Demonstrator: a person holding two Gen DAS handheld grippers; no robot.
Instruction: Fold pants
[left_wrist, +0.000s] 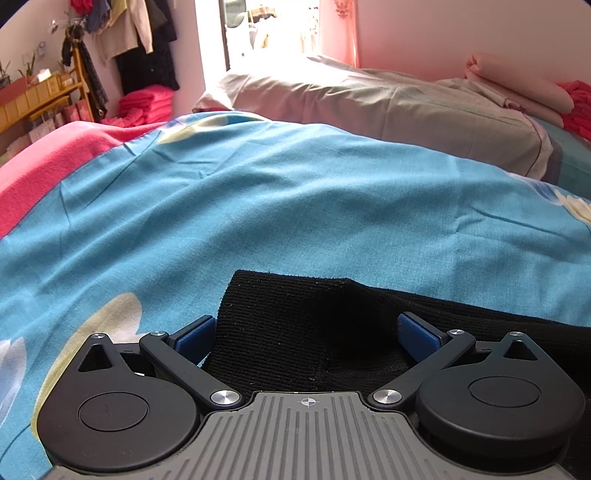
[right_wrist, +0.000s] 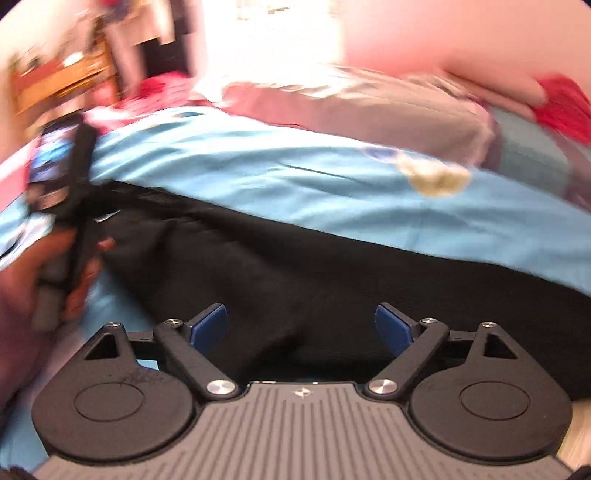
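- Black pants (right_wrist: 295, 258) spread flat on the blue bedsheet (left_wrist: 295, 203), running in the right wrist view from upper left to lower right; ribbed knit cuff end (left_wrist: 280, 314) filling the lower middle of the left wrist view.
- Left claw (left_wrist: 306, 332) wide open, blue pads either side of the ribbed cuff, not pressing it.
- Right claw (right_wrist: 301, 326) wide open over the dark cloth, pads (right_wrist: 391, 328) clear of it.
- Lower part of the pants cut off behind both claw bodies; far end out of frame at right in the left wrist view.
- Right wrist view smeared by blur: a hand (right_wrist: 55, 273) at left gripping the other tool's handle, details hard to make out.
- Beige folded bedding (left_wrist: 388, 103) across the upper middle, pink blanket (left_wrist: 44, 166) at left edge, red folded cloth (left_wrist: 147, 105) upper left, clothes on hangers (left_wrist: 129, 33) above, wooden shelf (left_wrist: 40, 99) at far left.
- Bright window (left_wrist: 273, 29) washed out at top centre.
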